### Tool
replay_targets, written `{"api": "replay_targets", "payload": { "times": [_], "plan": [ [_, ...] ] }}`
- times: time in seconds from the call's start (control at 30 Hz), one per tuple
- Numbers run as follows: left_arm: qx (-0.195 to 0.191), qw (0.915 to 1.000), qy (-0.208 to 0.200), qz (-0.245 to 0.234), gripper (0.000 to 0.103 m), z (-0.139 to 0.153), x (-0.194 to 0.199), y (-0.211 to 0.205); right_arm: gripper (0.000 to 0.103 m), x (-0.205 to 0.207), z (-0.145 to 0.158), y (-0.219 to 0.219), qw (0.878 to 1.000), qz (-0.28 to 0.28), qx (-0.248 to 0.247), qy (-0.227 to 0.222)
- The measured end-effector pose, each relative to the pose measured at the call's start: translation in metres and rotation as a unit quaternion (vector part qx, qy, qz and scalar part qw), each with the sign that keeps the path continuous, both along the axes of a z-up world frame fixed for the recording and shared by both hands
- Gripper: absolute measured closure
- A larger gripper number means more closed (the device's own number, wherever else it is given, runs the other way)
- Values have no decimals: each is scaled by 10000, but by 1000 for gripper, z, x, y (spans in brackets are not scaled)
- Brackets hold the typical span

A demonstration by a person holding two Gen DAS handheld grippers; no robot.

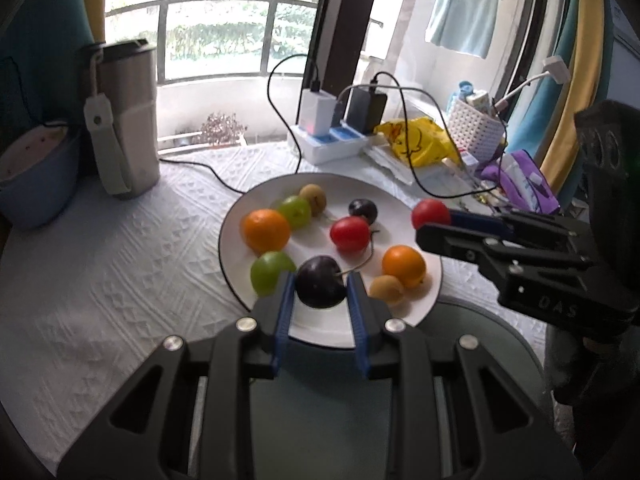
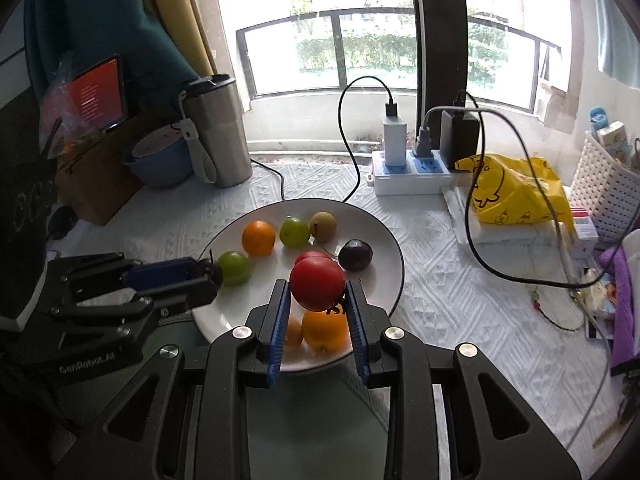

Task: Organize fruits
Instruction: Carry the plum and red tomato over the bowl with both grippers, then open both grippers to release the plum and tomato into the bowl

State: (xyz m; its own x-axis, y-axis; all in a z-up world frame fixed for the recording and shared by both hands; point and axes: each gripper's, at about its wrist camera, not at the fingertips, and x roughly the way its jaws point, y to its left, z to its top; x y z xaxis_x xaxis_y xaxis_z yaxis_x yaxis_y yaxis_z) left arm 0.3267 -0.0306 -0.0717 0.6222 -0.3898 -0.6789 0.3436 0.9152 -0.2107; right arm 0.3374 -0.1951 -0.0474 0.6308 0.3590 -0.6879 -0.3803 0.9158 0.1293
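Behind the white plate [image 2: 384, 240], a power strip [image 2: 408, 178] with plugged chargers is seen, and black cables [image 2: 348, 148] trail across the bench [image 1: 120, 264] toward the plate's far rim. A steel tumbler [image 1: 128, 120] and a blue bowl [image 1: 36, 184] are set to the left; a yellow bag [image 2: 516, 188] and a white basket [image 2: 604, 196] are crowded on the right.

Two oranges, two green fruits, two small tan fruits, two dark plums and two red fruits can be counted in all.

The left gripper [image 1: 320, 286] is held low over the plate's near edge, its blue pads clamped on a dark plum [image 1: 320, 282]; whether the plum is lifted off the plate cannot be told. The right gripper [image 2: 318, 292] is raised above the plate's near right side, closed on a red fruit [image 2: 317, 284], which is held clear of the orange [image 2: 324, 330] below it.
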Motion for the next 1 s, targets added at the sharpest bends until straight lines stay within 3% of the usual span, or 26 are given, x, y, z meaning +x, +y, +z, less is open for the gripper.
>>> {"api": "replay_targets", "payload": {
  "times": [0.23, 0.73, 0.87, 1.0],
  "plan": [
    [-54, 9996, 269, -23, 75, -16, 13, -1, 73, 17, -15, 7, 9998, 98, 60, 145],
    [34, 9994, 346, 15, 74, -17, 16, -6, 73, 13, -22, 20, 9996, 234, -62, 148],
    [21, 9995, 267, 177, 70, -10, 10, 0, 73, 10, -20, 22, 9996, 158, -180, 113],
    [-1, 9991, 218, 358, 58, -3, 2, 8, 73, 5, -16, 22, 9997, 53, -228, 91]
  ]
}}
